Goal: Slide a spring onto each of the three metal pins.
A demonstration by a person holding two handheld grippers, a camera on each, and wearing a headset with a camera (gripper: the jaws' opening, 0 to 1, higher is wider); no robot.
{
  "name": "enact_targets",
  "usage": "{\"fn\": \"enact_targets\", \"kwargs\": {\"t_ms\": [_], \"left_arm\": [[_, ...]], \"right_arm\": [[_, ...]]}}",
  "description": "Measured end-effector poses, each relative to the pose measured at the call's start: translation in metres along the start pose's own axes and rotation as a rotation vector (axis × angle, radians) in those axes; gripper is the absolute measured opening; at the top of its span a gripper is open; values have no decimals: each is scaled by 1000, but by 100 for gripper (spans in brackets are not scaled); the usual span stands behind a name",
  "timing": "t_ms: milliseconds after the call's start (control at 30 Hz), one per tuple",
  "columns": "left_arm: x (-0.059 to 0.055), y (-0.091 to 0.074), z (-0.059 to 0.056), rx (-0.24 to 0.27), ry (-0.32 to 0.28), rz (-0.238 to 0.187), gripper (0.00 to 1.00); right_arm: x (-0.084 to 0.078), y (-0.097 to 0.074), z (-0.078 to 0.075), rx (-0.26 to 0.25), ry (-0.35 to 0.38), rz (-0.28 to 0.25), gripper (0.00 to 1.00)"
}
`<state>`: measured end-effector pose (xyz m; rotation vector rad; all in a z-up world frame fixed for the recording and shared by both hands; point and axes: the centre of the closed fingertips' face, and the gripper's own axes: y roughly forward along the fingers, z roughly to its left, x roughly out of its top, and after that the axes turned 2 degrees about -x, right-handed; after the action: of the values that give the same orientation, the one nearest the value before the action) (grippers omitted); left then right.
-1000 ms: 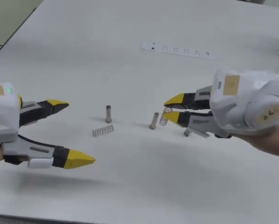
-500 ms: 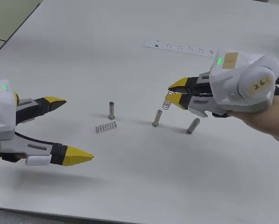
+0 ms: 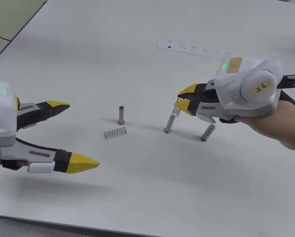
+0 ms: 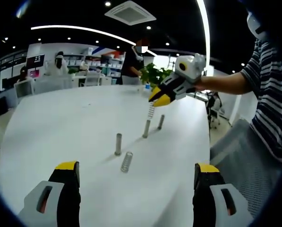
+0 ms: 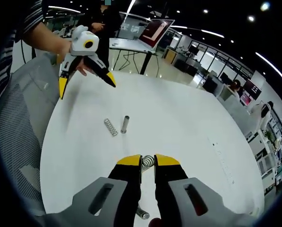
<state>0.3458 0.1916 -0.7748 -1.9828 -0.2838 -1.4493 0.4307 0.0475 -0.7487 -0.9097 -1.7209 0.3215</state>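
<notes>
Plenty of bare tabletop (image 3: pixel 137 197) lies all round the work, with the near edge well off. Your right claw (image 3: pixel 183 98) is clamped on a coiled spring (image 3: pixel 176 110), whose lower end is at the tip of the middle pin (image 3: pixel 168 124). The right pin (image 3: pixel 207 132) leans, already sleeved. The left pin (image 3: pixel 121 115) is upright and bare, with a loose spring (image 3: pixel 115 132) lying near it. Your left claw (image 3: pixel 70 133) is spread wide, holding nothing.
</notes>
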Motion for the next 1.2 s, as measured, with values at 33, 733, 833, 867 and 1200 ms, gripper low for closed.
{"fn": "enact_targets", "kwargs": {"t_ms": [33,733,833,867,1200], "left_arm": [[0,0,0,0,-1,0,98],[-2,-2,1,7,-6,4,98],[-2,-2,1,9,-8,5,98],[-3,-2,1,10,-9,5,98],[-5,-1,0,12,-15,6,98]], "right_arm": [[0,1,0,2,-1,1,7],[-9,12,4,27,-7,23,7],[-13,15,7,32,-8,34,7],[-15,16,8,36,-6,41,7],[-36,32,17,60,10,92,7]]}}
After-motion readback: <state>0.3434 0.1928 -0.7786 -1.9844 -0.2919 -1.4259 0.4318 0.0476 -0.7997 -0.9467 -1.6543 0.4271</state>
